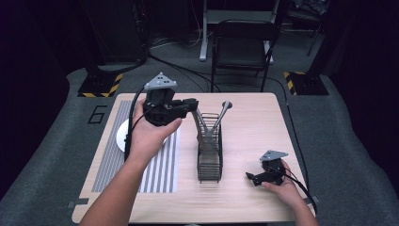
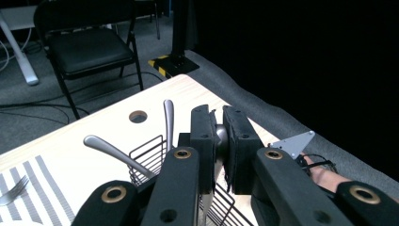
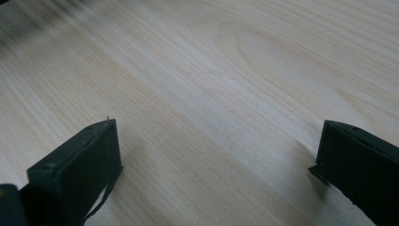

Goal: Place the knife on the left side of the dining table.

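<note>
My left gripper [image 1: 193, 104] is held above the table's middle left, its jaws pointing right over a black wire basket [image 1: 210, 160]. In the left gripper view this gripper [image 2: 219, 123] is shut on a metal utensil [image 2: 220, 138] whose grey handle shows between the pads. Its lower end slants down into the basket. Two other utensil handles [image 2: 168, 118] [image 2: 109, 149] stick up out of the basket [image 2: 147, 159]. My right gripper [image 1: 251, 177] rests low at the table's front right, open. In its own view, the wide-apart jaws of that gripper [image 3: 216, 157] hold nothing over bare wood.
A striped placemat [image 1: 162, 167] lies at the left with a white plate [image 1: 122, 135] partly under my left hand. A fork [image 2: 12, 189] lies on the mat side. A round hole [image 2: 138, 116] sits in the table [image 1: 249, 127]. A black chair [image 1: 241, 44] stands beyond the far edge.
</note>
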`<action>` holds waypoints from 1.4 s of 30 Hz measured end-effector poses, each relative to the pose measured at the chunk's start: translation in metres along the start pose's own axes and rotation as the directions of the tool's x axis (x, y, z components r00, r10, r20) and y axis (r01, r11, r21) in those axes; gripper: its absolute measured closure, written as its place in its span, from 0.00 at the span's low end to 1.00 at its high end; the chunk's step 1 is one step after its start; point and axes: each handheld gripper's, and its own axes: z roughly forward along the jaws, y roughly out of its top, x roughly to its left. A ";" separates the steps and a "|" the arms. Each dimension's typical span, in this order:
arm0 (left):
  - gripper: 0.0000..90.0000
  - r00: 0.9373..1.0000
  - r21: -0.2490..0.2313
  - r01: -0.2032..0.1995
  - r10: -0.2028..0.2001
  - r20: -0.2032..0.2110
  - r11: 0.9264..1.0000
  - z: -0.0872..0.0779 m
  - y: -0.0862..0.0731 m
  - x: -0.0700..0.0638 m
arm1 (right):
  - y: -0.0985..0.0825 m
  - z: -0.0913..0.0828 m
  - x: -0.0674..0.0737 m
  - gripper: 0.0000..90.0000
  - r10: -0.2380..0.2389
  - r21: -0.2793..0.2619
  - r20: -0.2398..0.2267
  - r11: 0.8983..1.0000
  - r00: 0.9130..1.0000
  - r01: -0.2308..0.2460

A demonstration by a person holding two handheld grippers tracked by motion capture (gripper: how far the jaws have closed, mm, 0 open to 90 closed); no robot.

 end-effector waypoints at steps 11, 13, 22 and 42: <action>0.93 0.999 -0.014 0.028 -0.028 -0.035 1.000 -0.021 -0.001 0.014 | 0.000 0.000 0.000 0.00 0.000 0.000 0.000 1.000 1.000 0.000; 0.93 0.998 -0.008 0.042 -0.042 -0.043 0.999 -0.023 -0.003 0.019 | 0.000 0.000 0.000 0.00 0.000 0.000 0.001 1.000 1.000 0.000; 0.93 0.994 0.018 0.082 -0.080 -0.072 0.997 -0.022 -0.020 0.040 | 0.000 0.000 0.000 0.00 0.000 0.000 0.000 1.000 1.000 0.000; 0.93 0.970 0.058 0.206 -0.196 -0.140 0.977 -0.011 -0.073 0.081 | 0.000 0.000 0.000 0.00 0.001 -0.001 0.000 1.000 1.000 -0.001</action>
